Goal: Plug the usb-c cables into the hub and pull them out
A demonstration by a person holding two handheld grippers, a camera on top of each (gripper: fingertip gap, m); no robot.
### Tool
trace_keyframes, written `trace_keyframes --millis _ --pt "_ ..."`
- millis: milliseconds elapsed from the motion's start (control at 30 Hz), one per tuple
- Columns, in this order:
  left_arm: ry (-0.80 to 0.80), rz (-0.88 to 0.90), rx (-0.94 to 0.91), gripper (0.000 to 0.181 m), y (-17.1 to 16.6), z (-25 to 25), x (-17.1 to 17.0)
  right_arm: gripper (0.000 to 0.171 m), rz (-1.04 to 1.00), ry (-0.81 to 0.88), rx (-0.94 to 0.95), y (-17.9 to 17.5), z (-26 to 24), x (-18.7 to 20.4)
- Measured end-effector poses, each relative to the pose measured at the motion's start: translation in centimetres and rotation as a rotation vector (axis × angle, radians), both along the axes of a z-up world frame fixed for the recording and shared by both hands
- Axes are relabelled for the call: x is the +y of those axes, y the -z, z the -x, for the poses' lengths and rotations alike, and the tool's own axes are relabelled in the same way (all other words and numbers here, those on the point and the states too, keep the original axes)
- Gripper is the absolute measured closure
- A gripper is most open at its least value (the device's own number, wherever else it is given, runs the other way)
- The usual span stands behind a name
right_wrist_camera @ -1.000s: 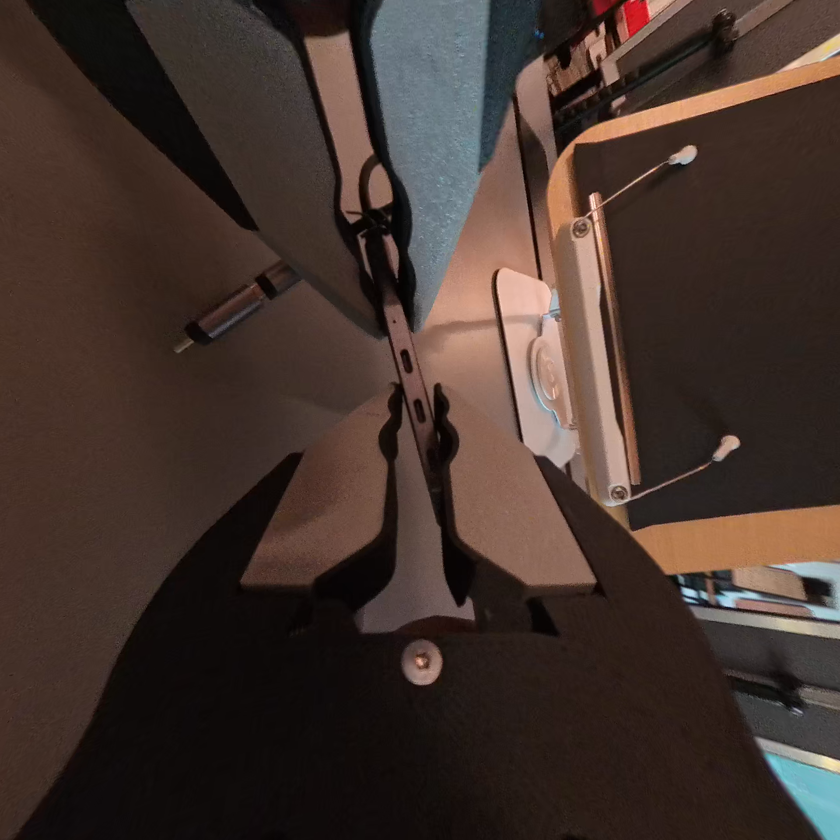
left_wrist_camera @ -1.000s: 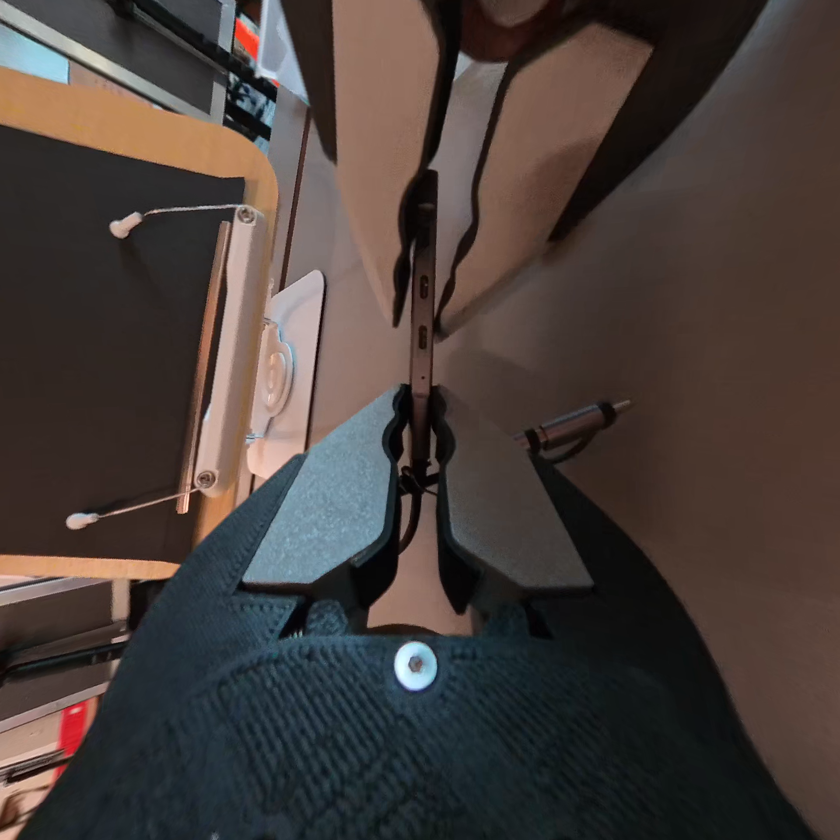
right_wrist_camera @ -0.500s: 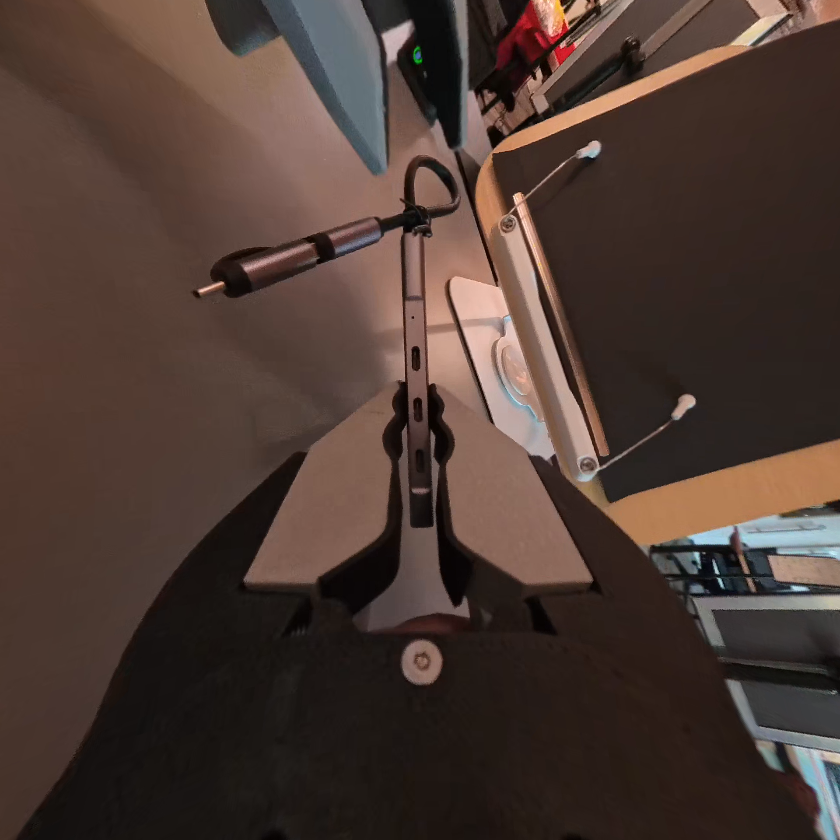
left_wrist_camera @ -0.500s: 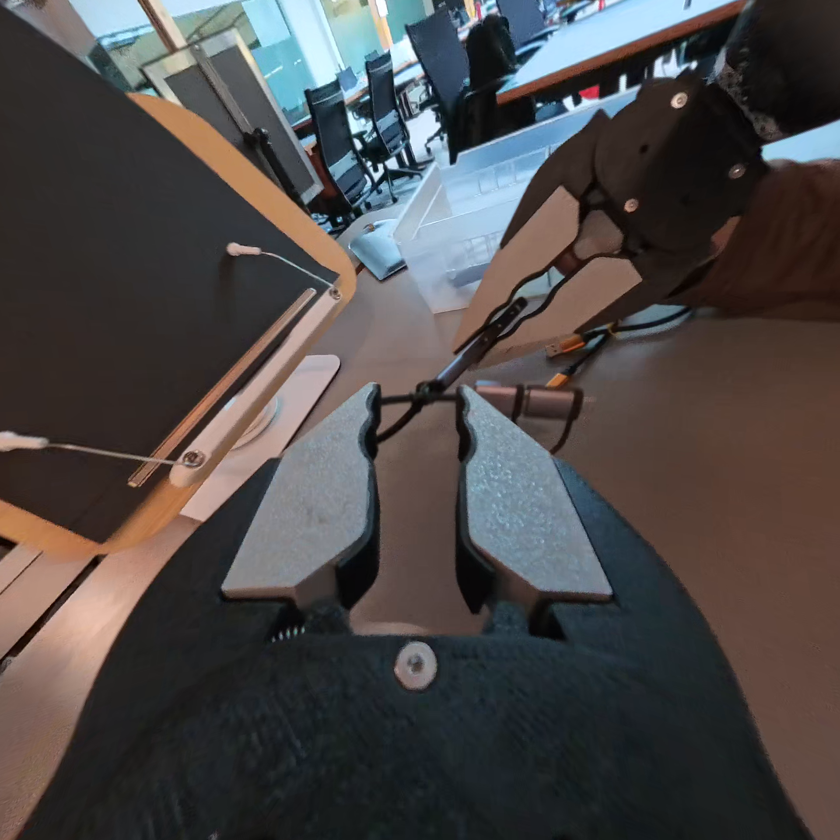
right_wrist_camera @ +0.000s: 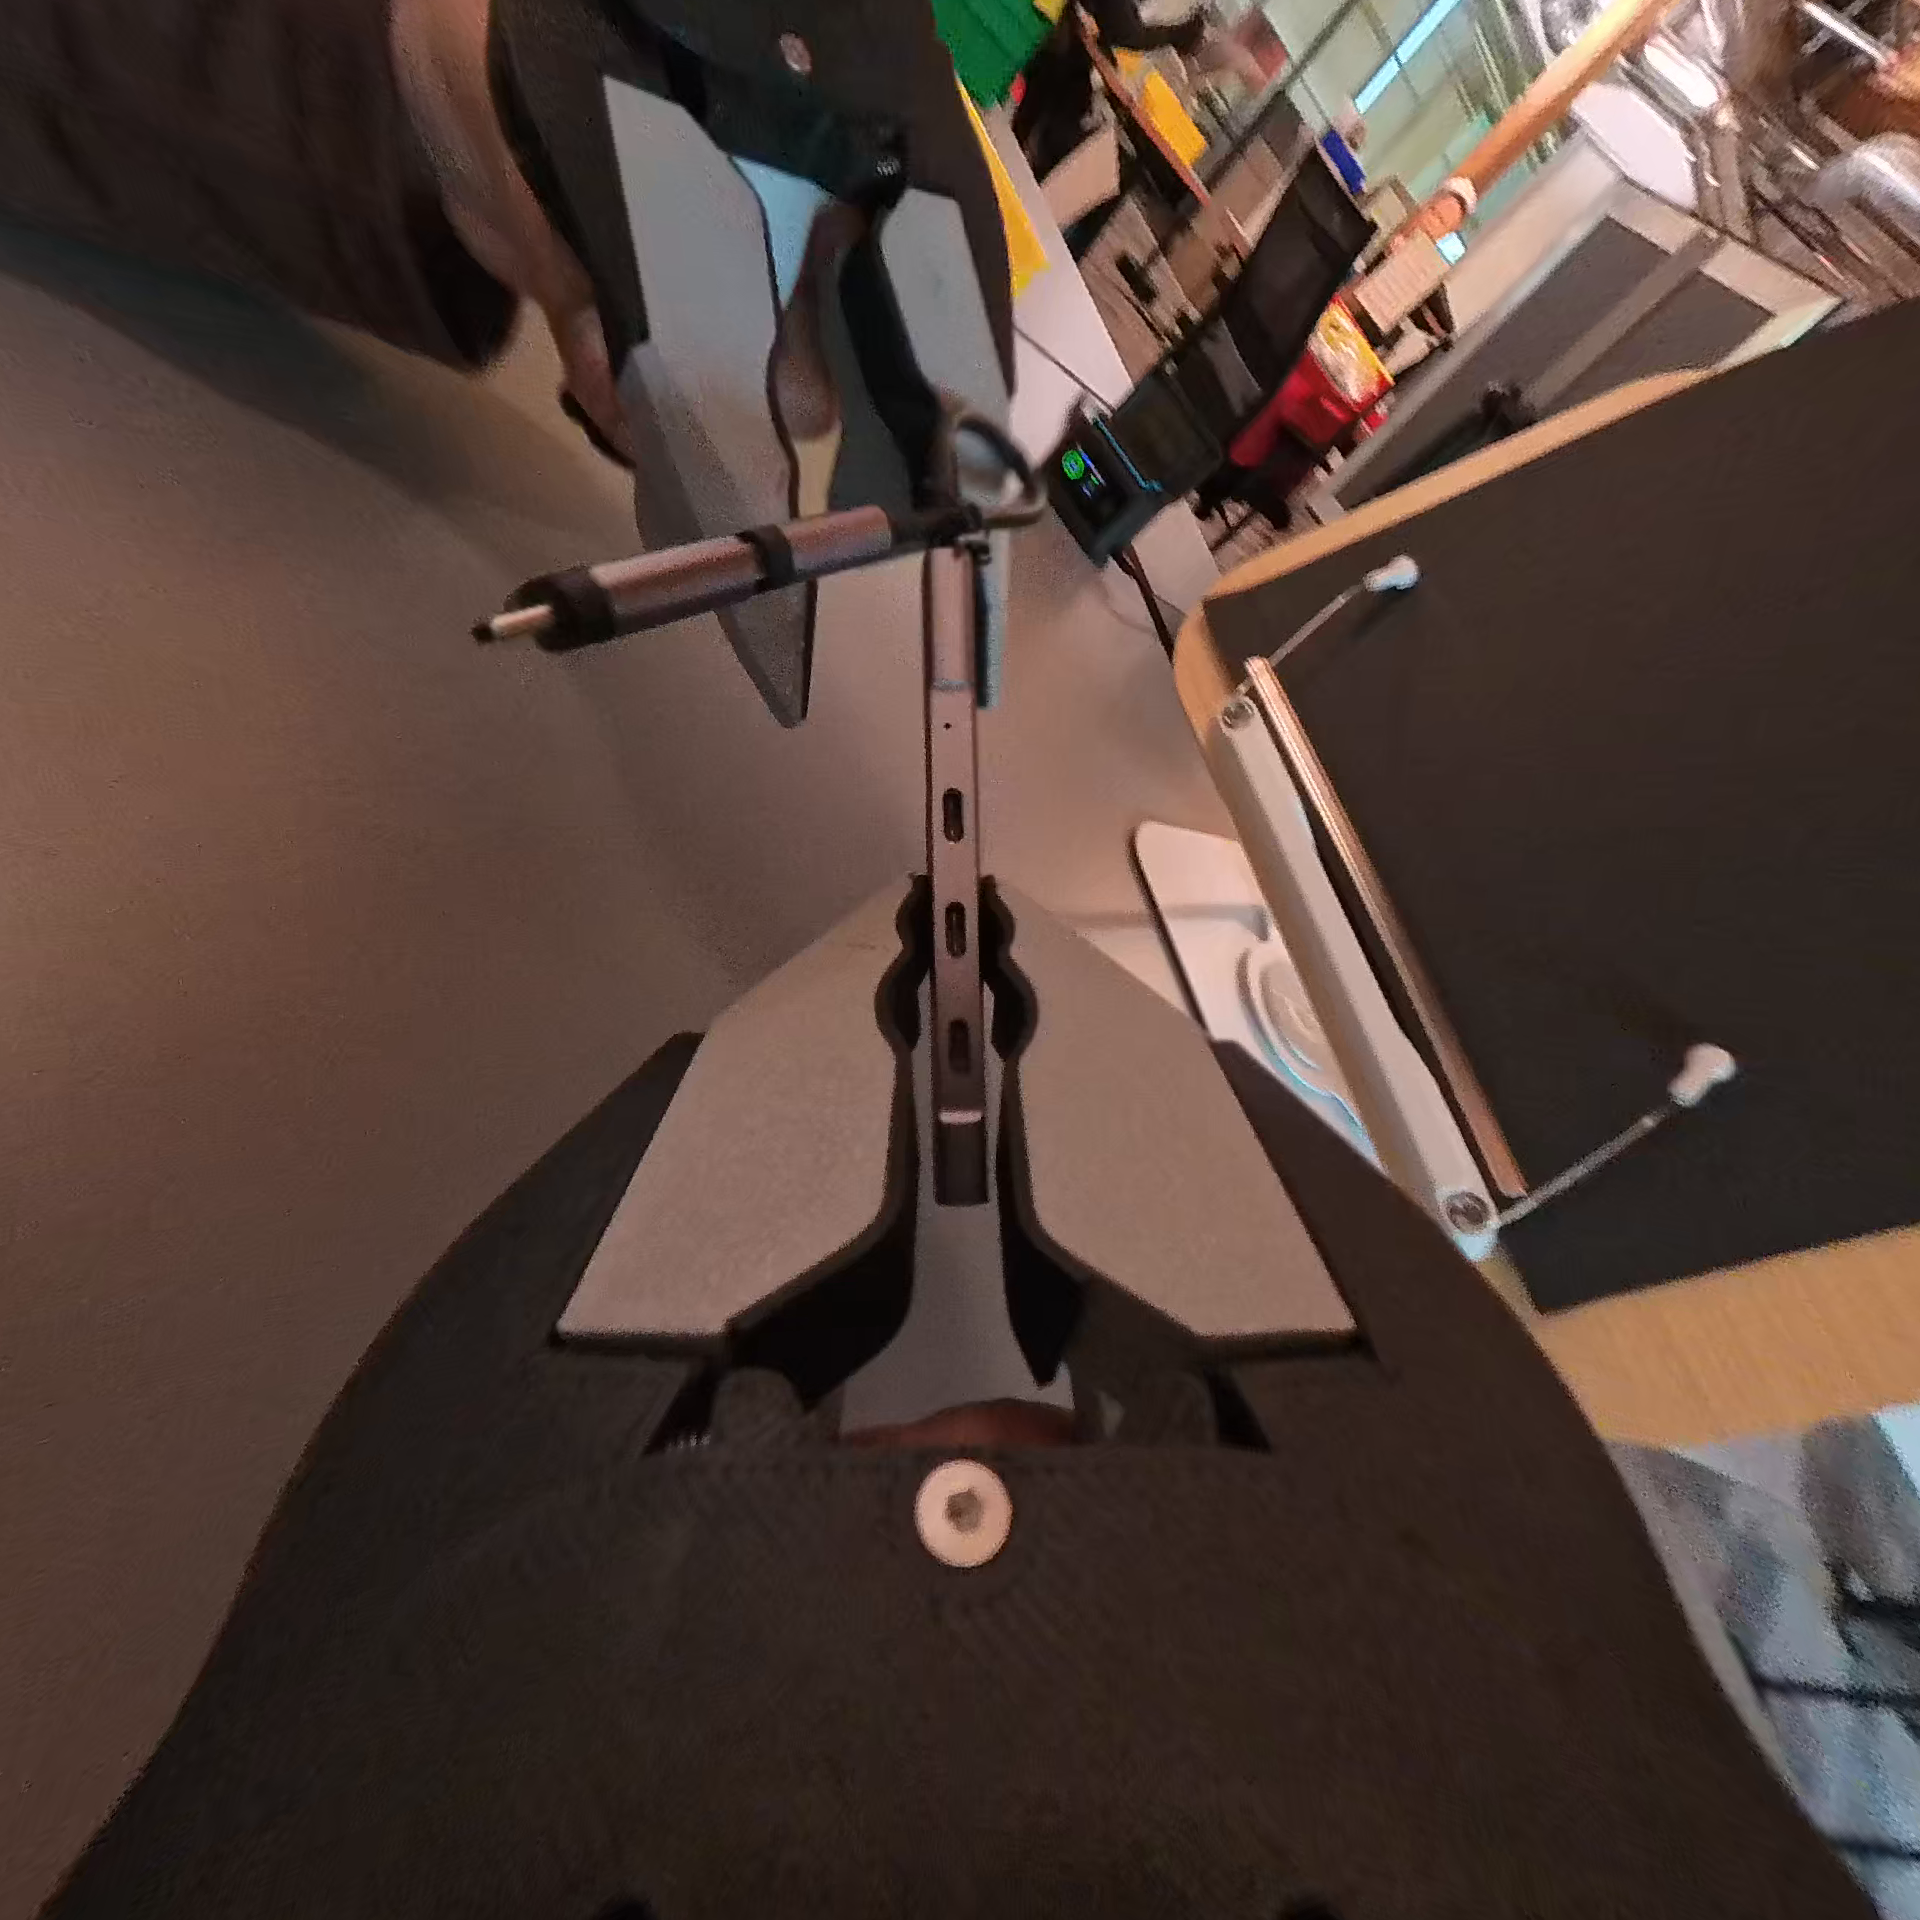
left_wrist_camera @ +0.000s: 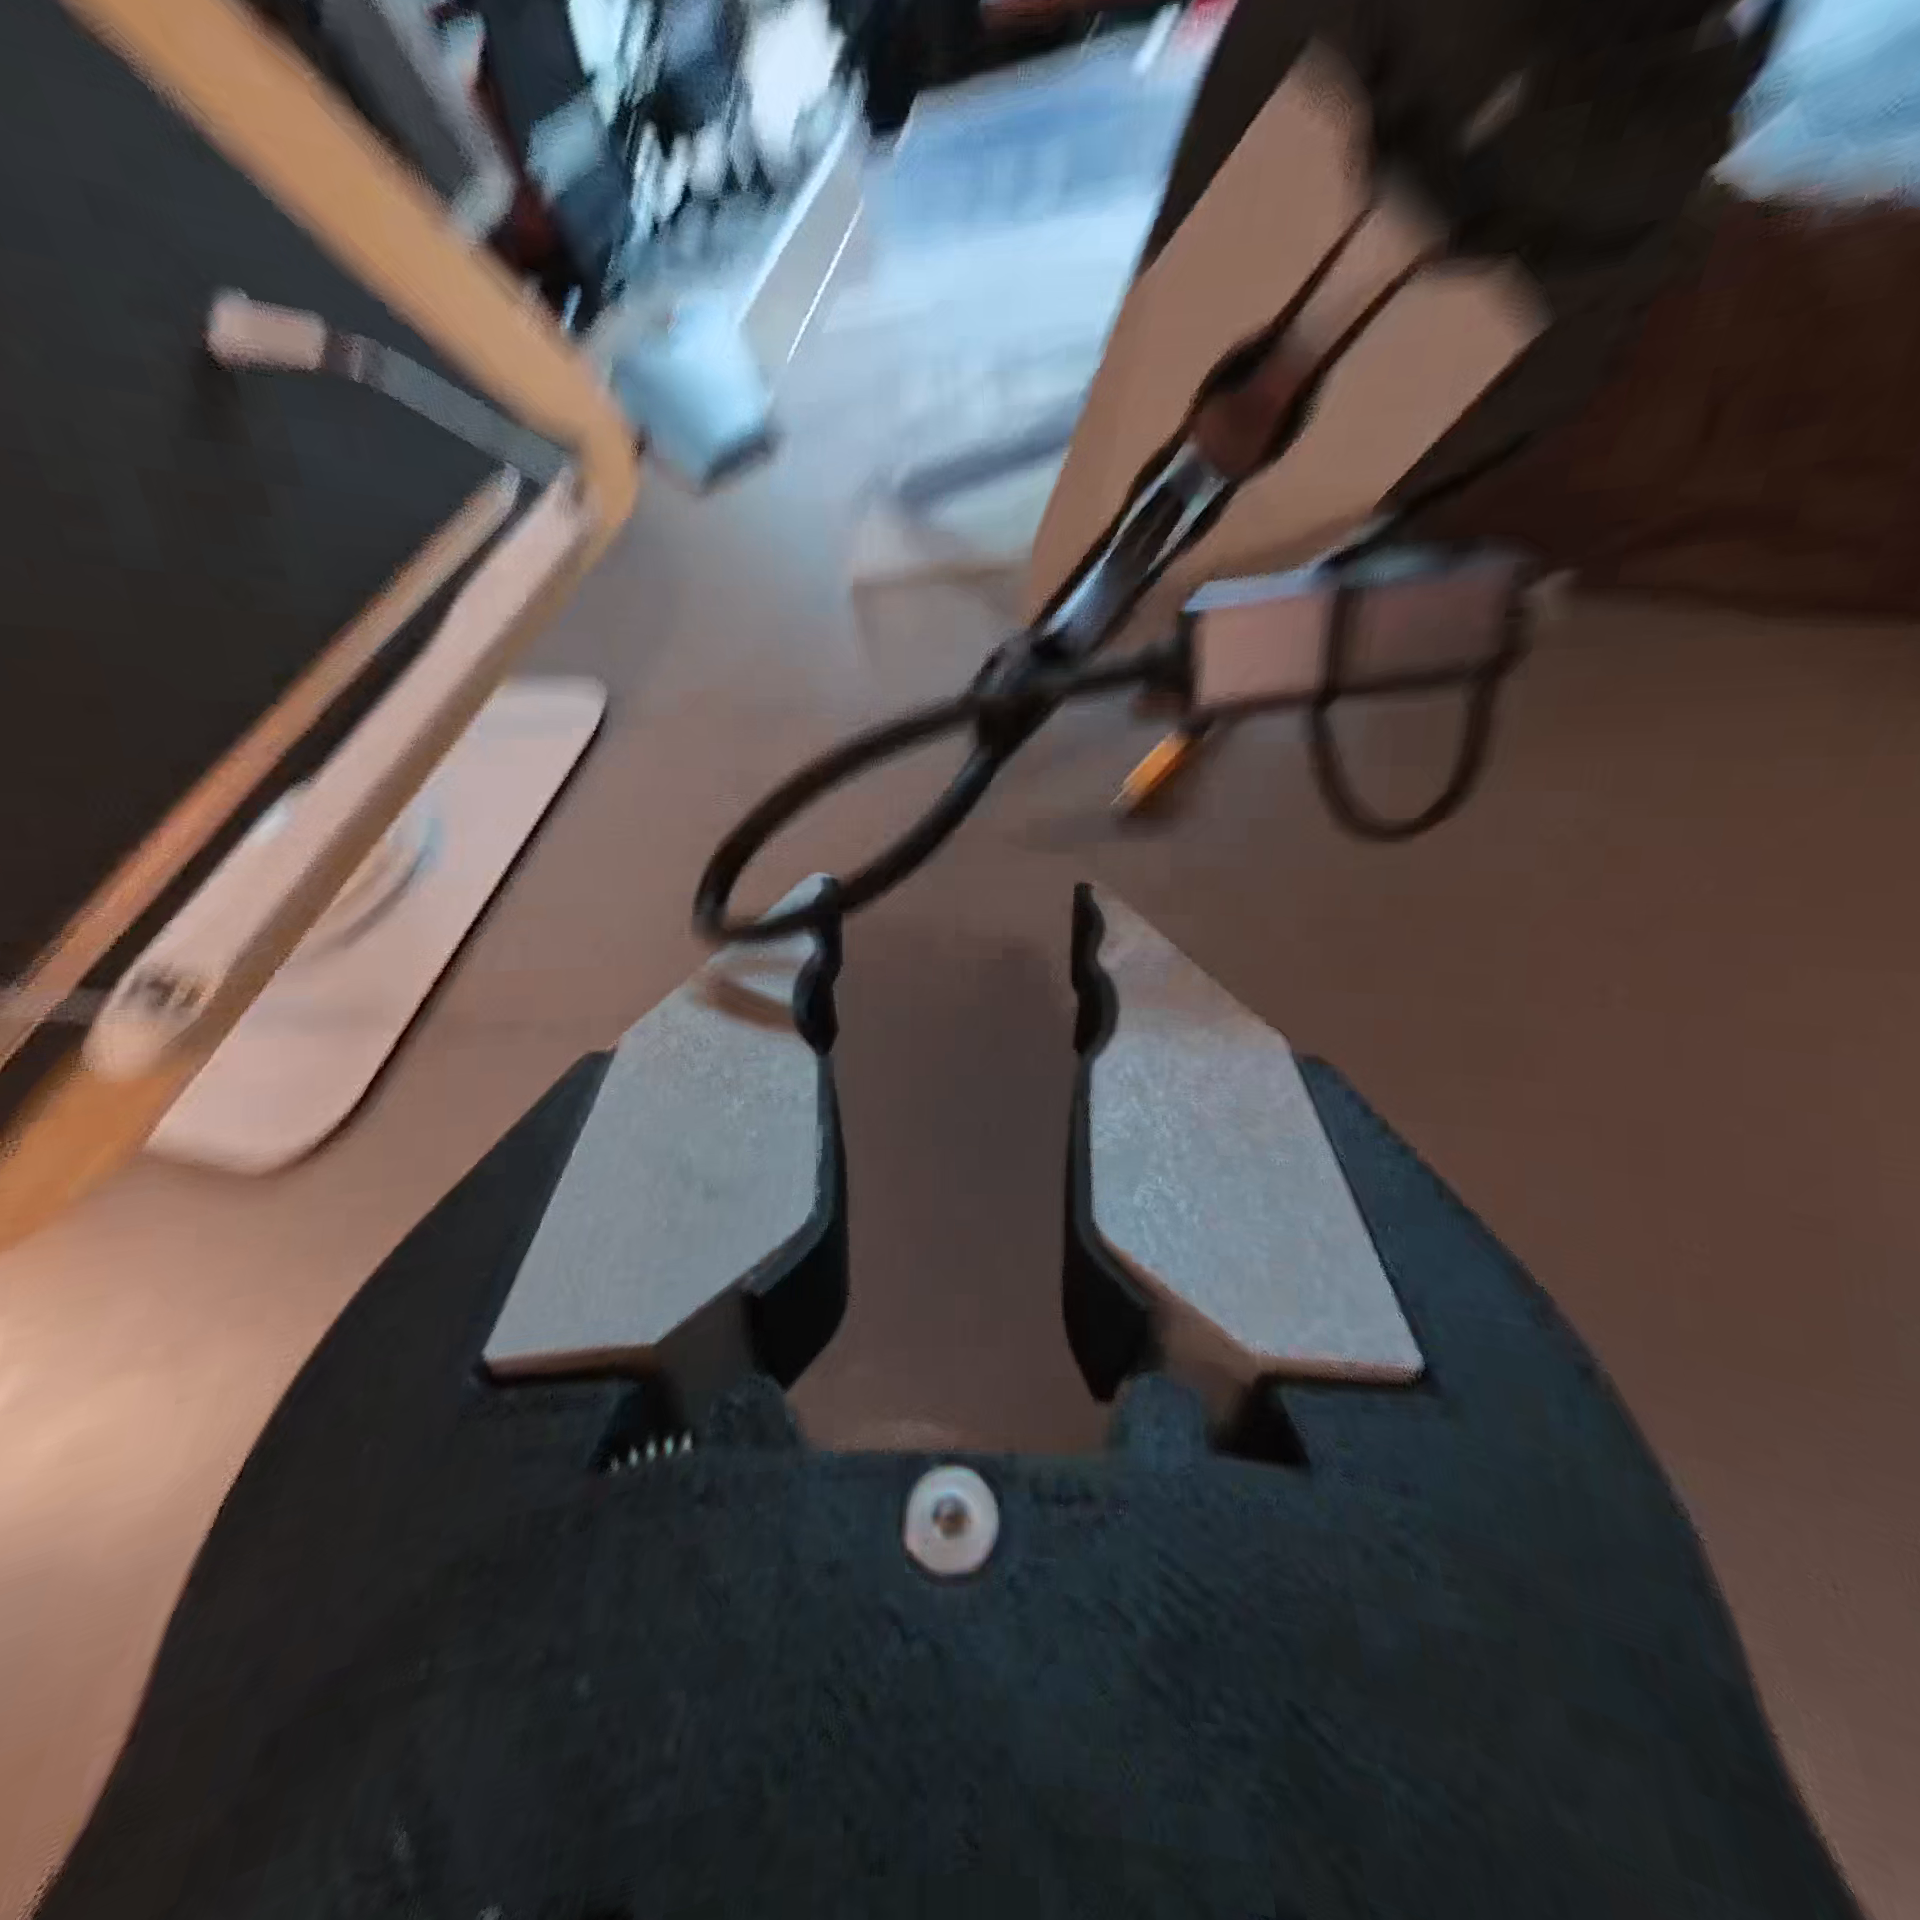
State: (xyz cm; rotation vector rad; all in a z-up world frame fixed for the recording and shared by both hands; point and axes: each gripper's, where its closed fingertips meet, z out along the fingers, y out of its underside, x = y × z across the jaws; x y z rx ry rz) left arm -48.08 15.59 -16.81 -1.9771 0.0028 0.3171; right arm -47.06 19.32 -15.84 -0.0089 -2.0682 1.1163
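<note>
hub: slim dark grey bar, seen edge-on in the right wrist view, clamped between the right gripper's fingers; row of small oval ports along the visible edge, far end reaching out past the fingertips
right gripper: closed narrow on the hub, scalloped inner edges pressing both flat sides; also visible far off in the left wrist view, blurred, hub sticking out toward the camera
hub's own cable: thin black lead leaving the hub's far end, curling into a loop just past the left fingertips, touching or crossing the tip of the left-hand finger; contact not clear through blur
plug: grey metal cylinder with black bands and a small silver tip, tied at the hub's far end, jutting sideways, held off the table
left gripper: fingers set apart with a clear gap, nothing between them, bare brown table showing through
left gripper from the right wrist view: beyond the hub's far end, grey finger plates pointing down toward the plug
orange-tipped cable: lying on the table behind the loop, blurred
black board with wooden edge: tilted on a white stand, beside the hub, apart from it
left wrist view: heavy motion blur, background detail unreadable
</note>
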Motion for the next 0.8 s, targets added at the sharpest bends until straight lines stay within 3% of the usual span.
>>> trace_keyframes --millis 33,133,200,300,467,633,800 --pt "0.066 -0.081 -0.007 0.14 -1.2 -1.4 0.6 0.167 0.02 -0.034 -0.015 -0.1 -0.5 -0.4" --pt "0.217 -0.2 -0.051 0.141 -3.0 -4.6 1.7 0.167 0.093 -0.182 -0.076 -0.7 -2.9 -2.1" --pt "0.317 -0.215 -0.037 0.163 -3.1 -6.5 1.9 0.167 0.117 -0.237 -0.093 -1.0 -3.8 -2.8" --pt "0.272 -0.15 0.117 0.176 -2.3 -5.8 2.1 0.167 0.086 -0.225 -0.122 -0.3 -3.7 -2.8" --pt "0.23 -0.1 0.233 0.176 -1.8 -5.3 2.4 0.166 0.048 -0.181 -0.139 0.4 -3.1 -2.2" --pt "0.187 -0.156 0.283 0.176 -3.2 -4.7 1.8 0.158 0.066 -0.106 -0.131 0.0 -1.9 -0.5" --pt "0.166 -0.173 0.294 0.176 -3.6 -4.5 1.7 0.165 0.021 -0.022 -0.114 0.8 -0.5 0.5"
